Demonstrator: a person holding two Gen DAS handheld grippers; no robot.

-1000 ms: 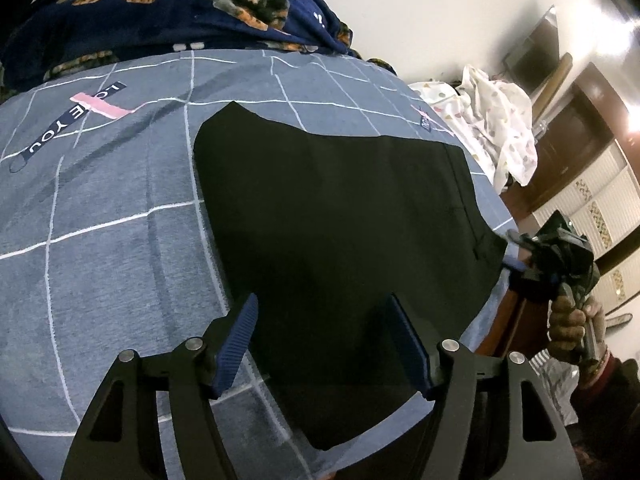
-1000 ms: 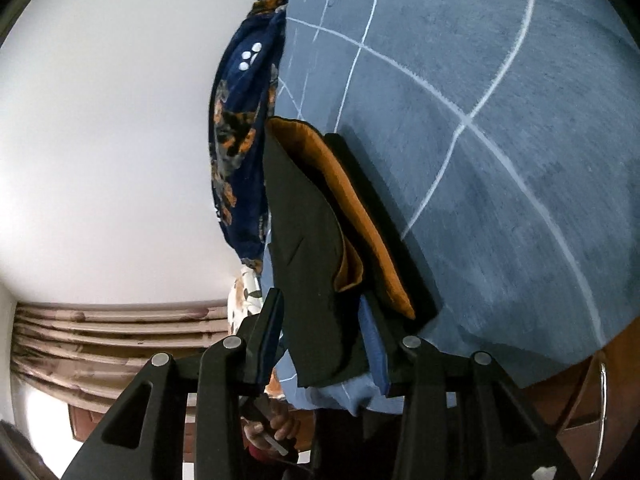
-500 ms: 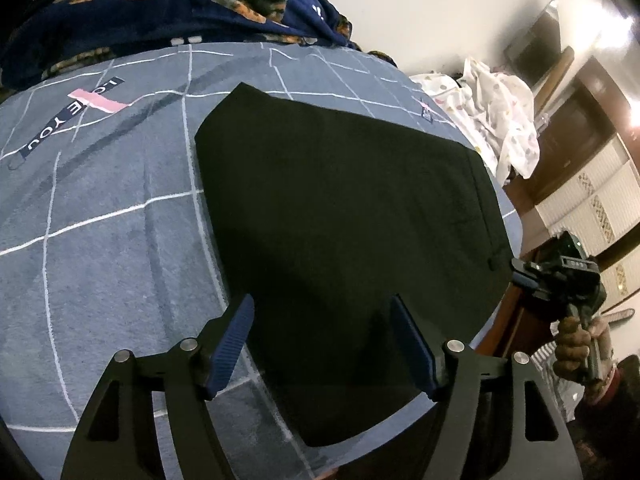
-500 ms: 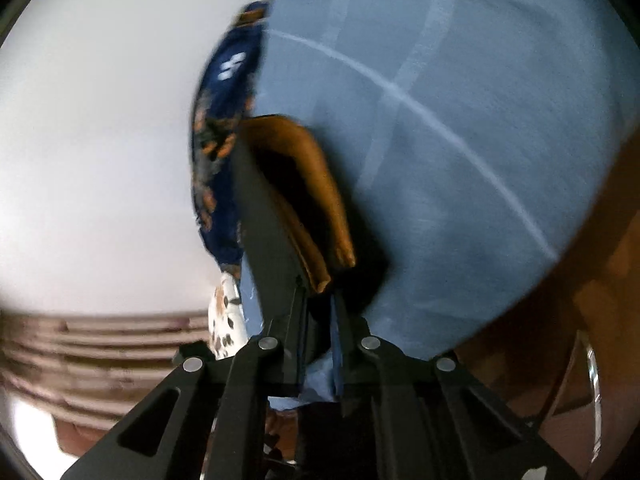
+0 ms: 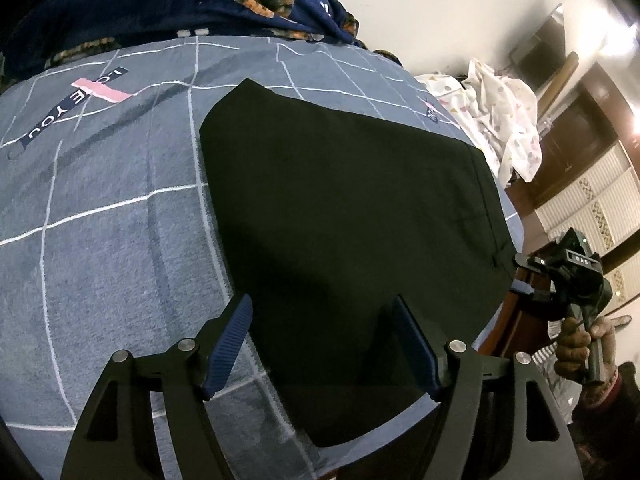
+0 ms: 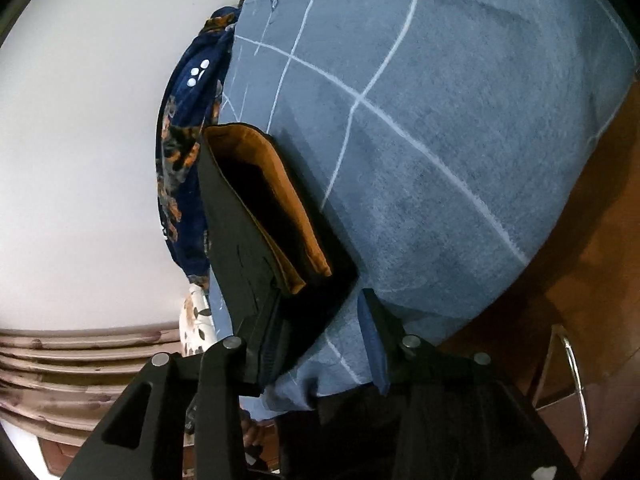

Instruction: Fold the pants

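Observation:
The black pants [image 5: 352, 216] lie folded flat on a blue-grey checked bedsheet [image 5: 100, 240]. My left gripper [image 5: 324, 344] is open and empty, hovering over the near edge of the pants. My right gripper [image 5: 560, 280] shows at the right edge of the bed, by the waistband end. In the right wrist view the right gripper [image 6: 316, 332] is open, with the waistband end of the pants [image 6: 256, 240] and its orange-brown lining [image 6: 288, 208] just ahead of the fingers, apart from them.
A dark blue patterned blanket [image 5: 160, 4] is bunched at the far side of the bed. A white printed cloth [image 5: 504, 120] lies at the far right. Wooden furniture [image 5: 580, 128] stands right of the bed. The bed edge and wooden floor [image 6: 580, 280] lie below the right gripper.
The right gripper closed on the waistband end half a second ago and has now opened and let it go. The left gripper has stayed open over the pants.

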